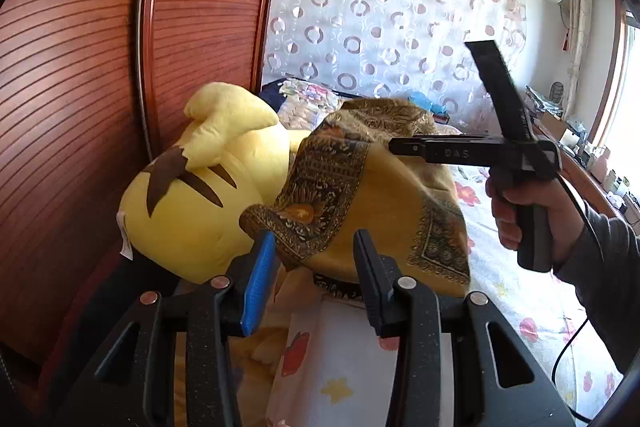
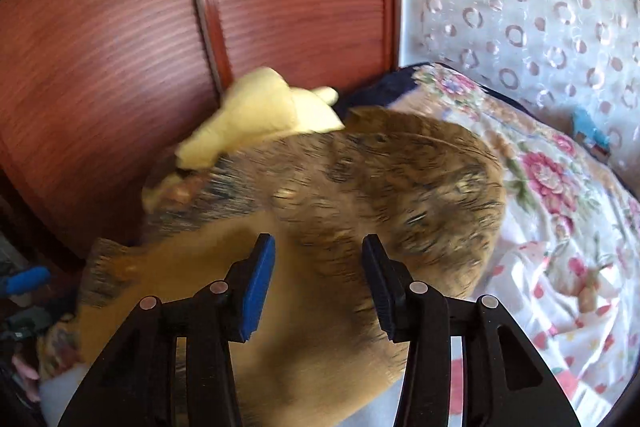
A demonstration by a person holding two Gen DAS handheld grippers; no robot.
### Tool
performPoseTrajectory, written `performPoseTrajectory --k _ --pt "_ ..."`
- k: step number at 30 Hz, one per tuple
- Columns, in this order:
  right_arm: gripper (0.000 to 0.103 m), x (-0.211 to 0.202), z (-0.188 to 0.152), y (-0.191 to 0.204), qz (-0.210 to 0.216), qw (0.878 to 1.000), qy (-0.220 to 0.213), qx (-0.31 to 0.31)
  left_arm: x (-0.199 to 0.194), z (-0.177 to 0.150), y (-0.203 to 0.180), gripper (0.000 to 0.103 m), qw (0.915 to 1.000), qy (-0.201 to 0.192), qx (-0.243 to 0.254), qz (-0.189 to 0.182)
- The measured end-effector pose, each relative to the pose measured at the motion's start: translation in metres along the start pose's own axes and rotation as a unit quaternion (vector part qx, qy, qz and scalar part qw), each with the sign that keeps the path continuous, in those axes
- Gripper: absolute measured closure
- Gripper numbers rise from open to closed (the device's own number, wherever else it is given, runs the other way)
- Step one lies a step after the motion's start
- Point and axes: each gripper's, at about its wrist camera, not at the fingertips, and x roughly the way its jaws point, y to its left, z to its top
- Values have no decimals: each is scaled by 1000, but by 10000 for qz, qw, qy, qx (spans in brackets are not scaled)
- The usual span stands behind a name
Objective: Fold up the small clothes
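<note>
My left claw (image 1: 314, 251) and right claw (image 2: 318, 259) both gape wide, holding nothing. The yellow patterned scarf (image 1: 372, 195) lies heaped on the bed (image 1: 520, 291), draped against the yellow plush toy (image 1: 208, 187) by the wardrobe (image 1: 80, 67).

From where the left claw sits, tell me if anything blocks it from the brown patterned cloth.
Nothing visible does. The left claw is open, and the patterned cloth lies right at its fingertips. The yellow plush toy sits off to the left, beside the cloth, and the right claw is above it.
</note>
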Motion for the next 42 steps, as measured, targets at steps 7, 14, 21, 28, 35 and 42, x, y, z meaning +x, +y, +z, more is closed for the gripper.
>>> performPoseTrajectory --k 7,14,21,28,35,42 --pt "56 9 -27 20 361 9991 195 54 -21 3 -11 61 9999 -83 108 -93" --pt "56 -22 -43 19 127 9994 -5 313 -54 7 -30 61 9988 -279 402 19" --pt "56 -120 -87 42 -294 9965 -548 553 -79 5 -67 61 9961 -419 768 -140" --pt "56 -214 -144 65 -927 9883 -968 726 -91 -3 -109 61 9928 -471 1030 -387" --pt "35 -299 -203 90 -1656 9717 -1342 1023 -104 -13 -154 61 9883 -533 1332 -517" --pt "28 -369 -243 112 -2504 9433 -1763 1285 -119 -17 -193 61 9829 -573 1435 -1002"
